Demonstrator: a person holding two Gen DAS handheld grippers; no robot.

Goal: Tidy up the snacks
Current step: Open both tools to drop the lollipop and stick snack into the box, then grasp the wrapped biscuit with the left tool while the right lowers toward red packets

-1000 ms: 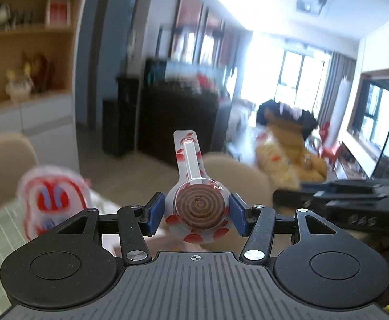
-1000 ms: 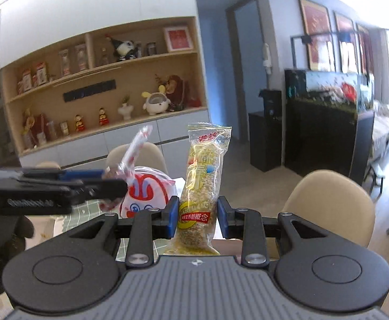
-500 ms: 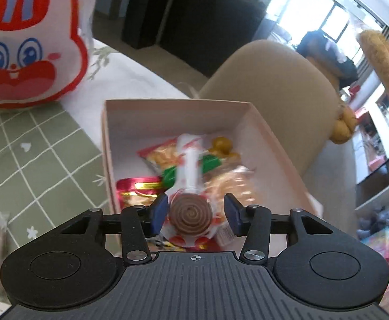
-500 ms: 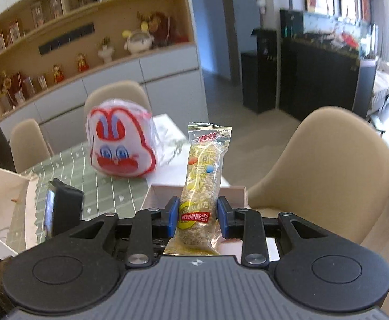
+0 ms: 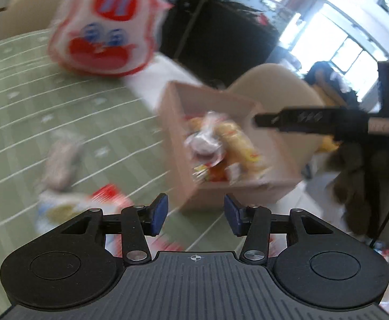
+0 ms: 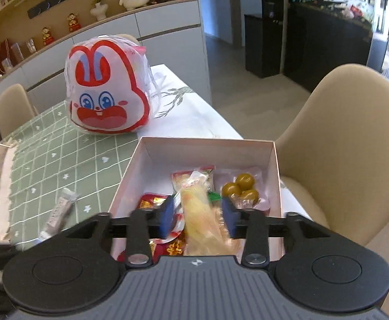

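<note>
Now both claws hang spread over the snack box.

Low in its frame, the left claw is released and empty before the box. The right claw is released, a blurred yellow snack bar between its pads over the box. At upper left, a rabbit-face bag stands on the table.

No wording can be read in either view. A red packet at the near edge of the box bears gold characters, too blurred to make out. The grey wrapper on the green cloth carries print too small to tell.
</note>
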